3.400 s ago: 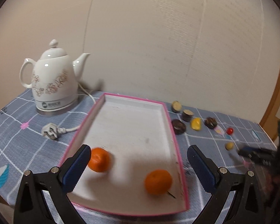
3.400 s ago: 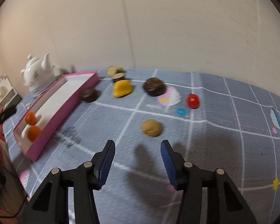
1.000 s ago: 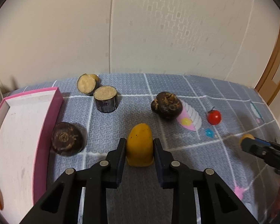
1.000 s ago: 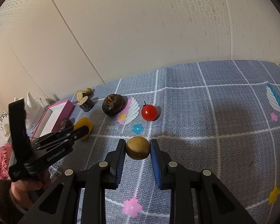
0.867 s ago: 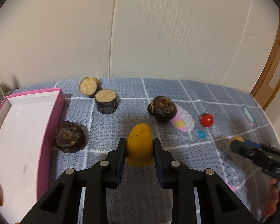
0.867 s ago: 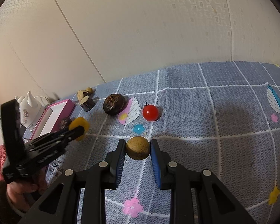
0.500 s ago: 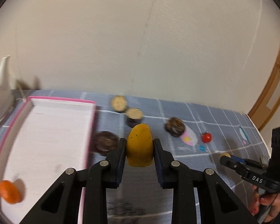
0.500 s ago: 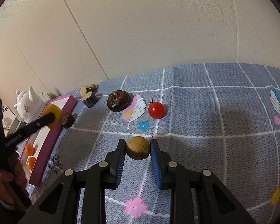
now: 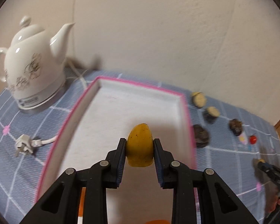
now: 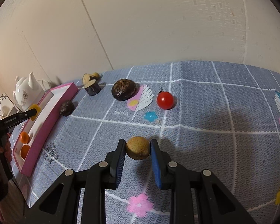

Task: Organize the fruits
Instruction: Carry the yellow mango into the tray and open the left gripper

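The left gripper [image 9: 139, 150] is closed on a yellow fruit piece [image 9: 139, 145], both pads pressing its sides, and holds it above the white floor of a pink-edged tray [image 9: 188, 112]. Bare tray floor stretches ahead of the fingers up to the far wall; the tray's right rim runs just right of the gripper. Slivers of two oranges [image 10: 24, 137] show between the gripper's arms in the left wrist view. Left of the tray stand a white kettle [image 9: 31, 69] and its loose plug [image 9: 24, 146]. Right of the tray, a dark round fruit [image 9: 200, 135] lies just beside the rim, with two cut dark pieces [image 9: 211, 113], a brown fruit [image 9: 235, 126] and a cherry tomato [image 9: 253, 139] farther off on the blue checked cloth [image 10: 214, 112].

The right gripper [image 10: 137, 149] is clamped on a small tan fruit [image 10: 138, 147], well apart from the tray. Open cloth lies ahead and to its right; the tomato sits ahead.

Only the right wrist view shows both oranges whole, at the tray's near end, and the left gripper from the side over the tray. Only the left wrist view shows the plug.
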Motion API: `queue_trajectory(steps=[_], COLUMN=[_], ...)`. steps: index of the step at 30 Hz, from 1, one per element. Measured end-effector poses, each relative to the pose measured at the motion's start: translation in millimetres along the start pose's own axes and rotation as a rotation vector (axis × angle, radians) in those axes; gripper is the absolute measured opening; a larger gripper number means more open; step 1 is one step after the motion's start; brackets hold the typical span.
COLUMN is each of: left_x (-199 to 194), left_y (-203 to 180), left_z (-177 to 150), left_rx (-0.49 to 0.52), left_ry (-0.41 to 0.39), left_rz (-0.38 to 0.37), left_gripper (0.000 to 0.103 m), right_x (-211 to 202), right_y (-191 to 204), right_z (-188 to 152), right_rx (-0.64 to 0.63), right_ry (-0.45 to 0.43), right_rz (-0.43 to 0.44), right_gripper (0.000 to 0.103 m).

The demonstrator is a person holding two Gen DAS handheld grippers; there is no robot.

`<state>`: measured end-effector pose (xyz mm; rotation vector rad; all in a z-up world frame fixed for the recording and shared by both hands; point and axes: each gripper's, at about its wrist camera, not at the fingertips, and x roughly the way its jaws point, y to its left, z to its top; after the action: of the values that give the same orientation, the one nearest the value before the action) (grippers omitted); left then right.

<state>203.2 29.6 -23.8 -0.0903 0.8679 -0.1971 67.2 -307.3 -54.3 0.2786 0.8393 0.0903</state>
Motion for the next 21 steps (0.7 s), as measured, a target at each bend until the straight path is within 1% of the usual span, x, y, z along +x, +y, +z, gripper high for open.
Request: queue_trajectory(steps=[5, 7, 11, 14, 16, 17, 18, 21], left_x=[12, 14, 21, 24, 21, 18, 16, 1], left_y=[24, 28, 42, 55, 58, 60, 60, 59], left_z=[-1, 0, 2, 0, 0, -1, -2, -3], left_rx=[-0.053, -0.061, -0.062, -0.093, -0.105, -0.107, -0.107, -0.08], left_ry=[0.04, 0.045, 0.058, 0.081, 0.082, 0.079, 0.073, 0.034], left_rz=[0.02, 0.026, 0.069, 0.06, 0.055, 0.054, 0.047, 0.036], left_gripper=[0.029, 0.029, 0.029, 0.03, 0.03, 0.033, 0.041, 0.057], right_x=[3, 4, 6, 3, 2, 1, 0, -4], right_y=[7, 6, 4, 1, 0, 0, 0, 2], right_z=[-4, -5, -7, -8, -8, -9, -9, -10], right_rx=[-0.034, -0.036, -0.021, -0.007, 0.0, 0.001, 0.002, -0.002], right_ry=[-0.001, 0.002, 0.013, 0.005, -0.002, -0.006, -0.011, -0.03], right_rz=[0.003, 0.005, 0.004, 0.003, 0.007, 0.007, 0.01, 0.014], right_gripper=[0.027, 0.027, 0.027, 0.027, 0.027, 0.027, 0.027, 0.027])
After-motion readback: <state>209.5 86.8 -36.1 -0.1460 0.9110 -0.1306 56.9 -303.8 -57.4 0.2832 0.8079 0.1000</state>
